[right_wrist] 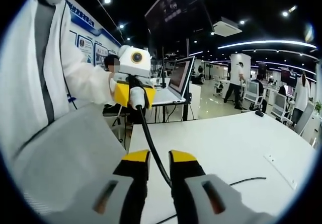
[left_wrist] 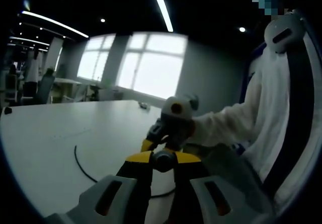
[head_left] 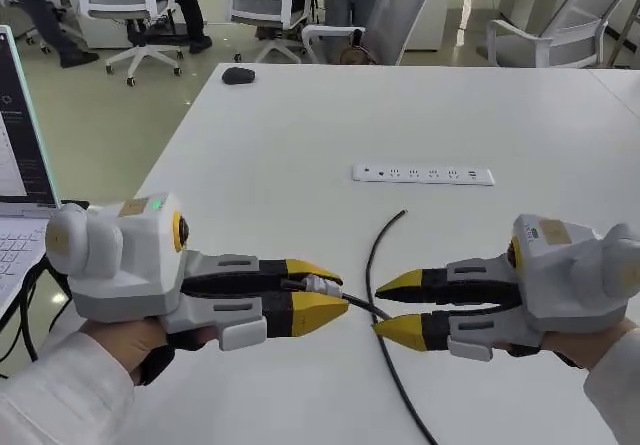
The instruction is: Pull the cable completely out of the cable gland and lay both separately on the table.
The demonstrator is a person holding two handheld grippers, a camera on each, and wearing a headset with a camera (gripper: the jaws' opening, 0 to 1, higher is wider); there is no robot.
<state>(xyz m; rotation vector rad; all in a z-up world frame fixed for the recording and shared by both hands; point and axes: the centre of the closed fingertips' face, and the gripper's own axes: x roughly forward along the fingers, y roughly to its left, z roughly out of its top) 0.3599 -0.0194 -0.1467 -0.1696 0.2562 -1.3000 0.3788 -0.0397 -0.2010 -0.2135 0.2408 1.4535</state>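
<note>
Cable gland (head_left: 318, 286): one, pinched between the yellow jaws of the left gripper (head_left: 336, 292) and held above the table (head_left: 300, 135); the cable sits in it.
Cable (head_left: 368, 265): one, black; it leaves the gland and passes between the jaws of the right gripper (head_left: 384, 310).
Right gripper: jaws a little apart around the cable; I cannot tell if they touch it.
Hard to see: the jaws cover most of the gland; the cable is cut off at the lower edge of the head view, and its other end lies free near the power strip (head_left: 423, 174).
Count: two grippers, one power strip, one mouse (head_left: 238, 75), one laptop (head_left: 15, 165), cut off at the left edge.
</note>
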